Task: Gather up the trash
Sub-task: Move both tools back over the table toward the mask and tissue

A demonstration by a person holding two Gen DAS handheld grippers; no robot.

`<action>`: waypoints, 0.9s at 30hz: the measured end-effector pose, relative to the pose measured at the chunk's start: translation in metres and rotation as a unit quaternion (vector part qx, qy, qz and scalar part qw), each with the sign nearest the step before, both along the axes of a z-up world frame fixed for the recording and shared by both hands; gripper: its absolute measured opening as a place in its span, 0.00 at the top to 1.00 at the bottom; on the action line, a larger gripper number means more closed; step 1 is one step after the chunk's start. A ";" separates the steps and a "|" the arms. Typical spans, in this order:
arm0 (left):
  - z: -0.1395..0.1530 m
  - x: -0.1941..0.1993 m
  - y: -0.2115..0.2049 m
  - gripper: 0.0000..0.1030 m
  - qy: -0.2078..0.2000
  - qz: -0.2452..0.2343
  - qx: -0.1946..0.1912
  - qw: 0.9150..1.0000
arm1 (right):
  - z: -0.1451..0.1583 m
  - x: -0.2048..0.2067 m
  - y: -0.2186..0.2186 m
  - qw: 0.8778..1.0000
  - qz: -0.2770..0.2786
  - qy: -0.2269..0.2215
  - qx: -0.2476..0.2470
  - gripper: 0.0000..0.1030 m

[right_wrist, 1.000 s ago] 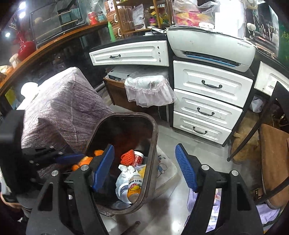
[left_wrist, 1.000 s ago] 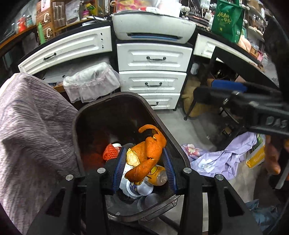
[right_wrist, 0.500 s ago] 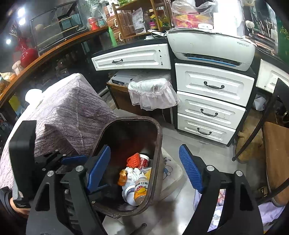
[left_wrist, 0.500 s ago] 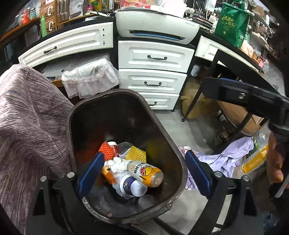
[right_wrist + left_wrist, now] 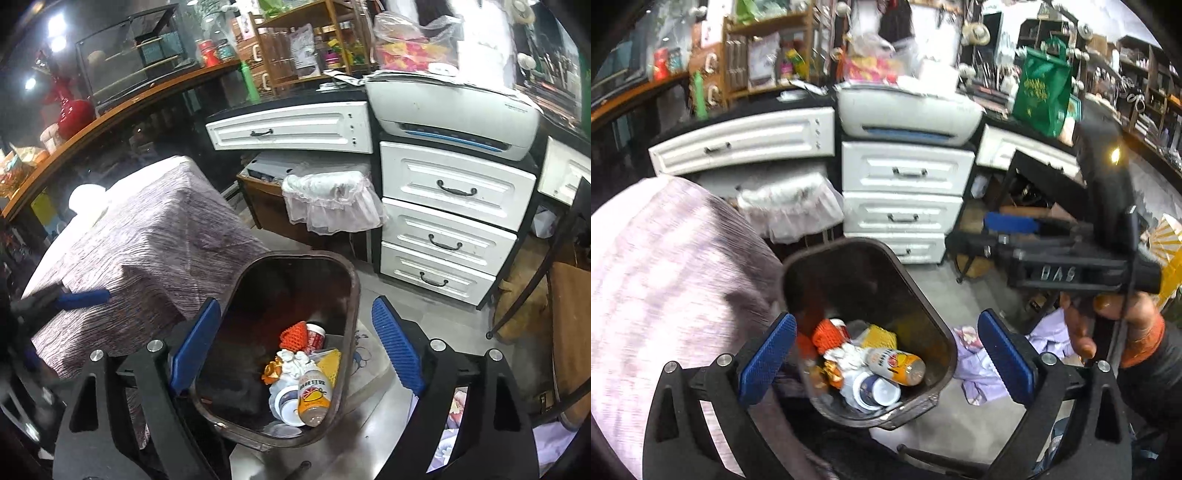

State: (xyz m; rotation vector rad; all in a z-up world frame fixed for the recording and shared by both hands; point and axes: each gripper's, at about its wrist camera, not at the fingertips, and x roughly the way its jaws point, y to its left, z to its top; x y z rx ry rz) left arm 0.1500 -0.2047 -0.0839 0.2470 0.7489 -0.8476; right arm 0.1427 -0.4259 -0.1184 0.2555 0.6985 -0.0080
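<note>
A dark brown trash bin (image 5: 923, 295) stands on the floor beside a cloth-covered table; it also shows in the right wrist view (image 5: 354, 288). Inside lie an orange drink can (image 5: 897, 363), red foam netting (image 5: 827, 332), yellow netting (image 5: 881, 336), crumpled white paper, a cup lid and orange peel (image 5: 831, 369). The can (image 5: 314, 397) and peel (image 5: 271, 371) show in the right wrist view too. My left gripper (image 5: 882, 360) is open and empty above the bin. My right gripper (image 5: 295, 347) is open and empty above the bin; it shows from the side in the left wrist view (image 5: 1034, 236).
A purple-grey tablecloth (image 5: 140, 251) covers the table left of the bin. White drawers (image 5: 454, 221) with a printer (image 5: 454, 110) on top stand behind. Lilac cloth (image 5: 990, 369) lies on the floor right of the bin. A chair (image 5: 569, 302) stands at the right.
My left gripper opened and let the orange peel fall into the bin, then rose and pulled back. The right gripper stayed open and lifted slightly.
</note>
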 end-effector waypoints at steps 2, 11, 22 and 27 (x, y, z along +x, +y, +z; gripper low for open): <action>0.007 0.004 0.011 0.05 -0.010 0.011 -0.001 1.000 | 0.002 0.003 0.008 1.000 0.010 0.000 -0.002 0.19; 0.026 0.030 0.075 0.05 -0.022 0.071 -0.004 0.997 | 0.013 0.030 0.064 0.997 0.078 0.002 -0.008 0.19; 0.037 0.063 0.174 0.05 -0.034 0.171 0.007 0.985 | 0.035 0.086 0.170 0.982 0.189 0.005 -0.008 0.19; 0.033 0.083 0.230 0.05 -0.031 0.229 0.024 0.973 | 0.045 0.113 0.228 0.971 0.235 0.022 -0.033 0.19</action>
